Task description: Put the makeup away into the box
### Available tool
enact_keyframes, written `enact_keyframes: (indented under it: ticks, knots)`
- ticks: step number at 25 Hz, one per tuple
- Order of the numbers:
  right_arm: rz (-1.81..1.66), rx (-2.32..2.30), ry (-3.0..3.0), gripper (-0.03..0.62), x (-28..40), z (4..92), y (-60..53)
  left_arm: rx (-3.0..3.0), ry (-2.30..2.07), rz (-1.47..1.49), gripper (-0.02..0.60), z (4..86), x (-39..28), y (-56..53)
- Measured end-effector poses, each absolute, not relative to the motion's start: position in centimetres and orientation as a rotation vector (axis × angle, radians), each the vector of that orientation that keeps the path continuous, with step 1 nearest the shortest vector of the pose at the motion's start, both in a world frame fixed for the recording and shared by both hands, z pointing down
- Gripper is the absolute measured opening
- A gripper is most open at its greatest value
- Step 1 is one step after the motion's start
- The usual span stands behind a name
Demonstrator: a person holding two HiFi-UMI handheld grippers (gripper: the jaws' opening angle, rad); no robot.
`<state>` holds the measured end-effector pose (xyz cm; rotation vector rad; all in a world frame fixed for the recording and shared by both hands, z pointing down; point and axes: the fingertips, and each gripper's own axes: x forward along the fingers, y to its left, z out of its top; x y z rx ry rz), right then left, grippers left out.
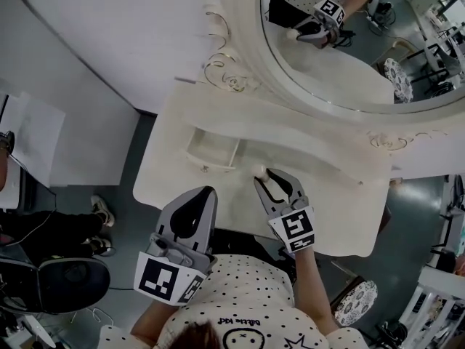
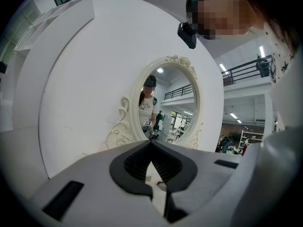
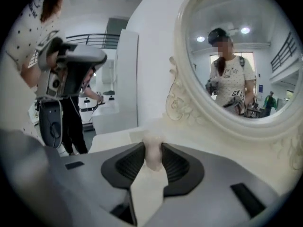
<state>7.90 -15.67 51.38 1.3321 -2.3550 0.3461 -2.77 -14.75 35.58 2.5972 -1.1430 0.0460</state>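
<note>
One pale makeup piece (image 3: pixel 152 154) clamped in right gripper (image 1: pixel 270 179), its long axis sticking out past the tips. Box (image 1: pixel 211 164) sits just upper left of it in head view. Left gripper (image 1: pixel 195 211), lower left, jaws together, empty.

**Occlusions / unreadable bits**

- makeup piece (image 3: pixel 152 159): pale and soft-focus. Its lower part is buried between the pads of the right gripper (image 3: pixel 153 148), so the type is unreadable. In the head view only a small pale nub shows past the jaw tips.
- box (image 1: pixel 211 151): interior washed out, contents can't tell. In the right gripper view only a corner shows above the jaws.
- mirror (image 1: pixel 341 64): cropped by the head view's top and right edges. In the left gripper view its bottom rim sits behind the left gripper (image 2: pixel 151 144).
- bystander (image 1: pixel 43 231): cut off at the head view's left edge; only legs and shoes show.
- Operator's head: cropped at the bottom edge.
</note>
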Motion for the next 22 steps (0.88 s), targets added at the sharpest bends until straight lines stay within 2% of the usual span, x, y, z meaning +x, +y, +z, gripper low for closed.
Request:
enact_keyframes:
  ticks: [12, 22]
  knots:
    - [0.084, 1.888, -2.579, 0.124, 11.1, 32.6, -11.5, 2.697, -1.076, -0.054, 0.005, 32.9, -2.8, -12.7]
    - [0.079, 2.114, -2.577, 0.124, 12.2, 28.2, -3.3, 2.779, -0.99, -0.115, 0.005, 31.2, -2.2, -11.1]
